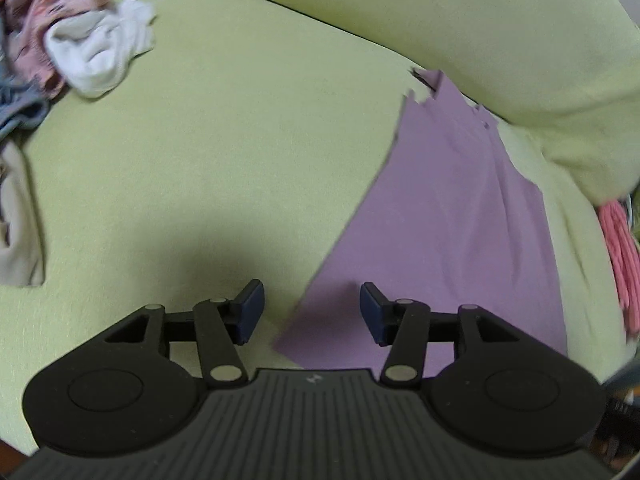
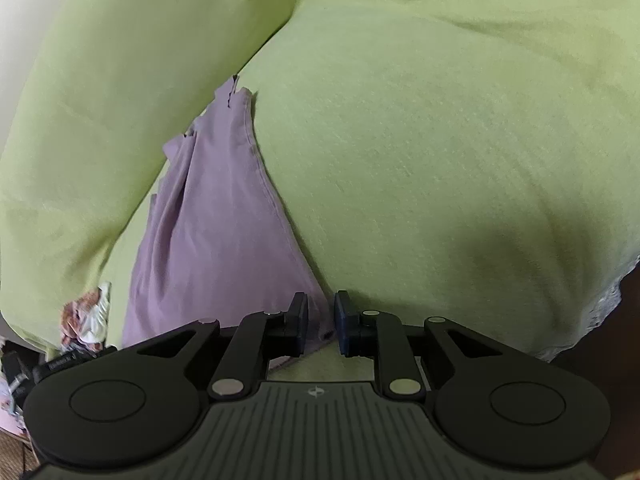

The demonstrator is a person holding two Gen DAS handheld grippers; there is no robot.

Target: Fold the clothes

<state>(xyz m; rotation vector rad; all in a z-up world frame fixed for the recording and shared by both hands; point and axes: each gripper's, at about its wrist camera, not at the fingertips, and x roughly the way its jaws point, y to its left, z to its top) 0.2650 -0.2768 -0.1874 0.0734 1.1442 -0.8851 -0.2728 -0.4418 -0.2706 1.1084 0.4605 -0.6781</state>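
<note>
Purple cloth [image 1: 448, 216]: lies flat on the green sheet [image 1: 224, 152], a long strip from the near middle to the far right; its far end tucks under a green fold [image 1: 480, 28]; in the right wrist view the purple cloth [image 2: 216, 216] shows soft creases and a stitched hem along its right edge
Left gripper [image 1: 312, 312]: released, jaws well apart, nothing between the pads; it hangs over the cloth's near left corner; left pad over bare sheet, right pad over purple
Right gripper [image 2: 321, 320]: jaws narrow but parted, a slim gap between the pads; the cloth's near right corner sits in that gap; whether the pads press it I cannot tell
Sheet: covers the whole surface; each gripper casts a dark shadow on it
Pile [image 1: 60, 36]: far left in the left wrist view; white cloth [image 1: 100, 52] atop pink patterned cloth, blue cloth [image 1: 20, 112] just beside
Beige cloth [image 1: 20, 216]: left edge, apart from the pile
Pink fringe [image 1: 624, 260]: right edge, under the green fold
</note>
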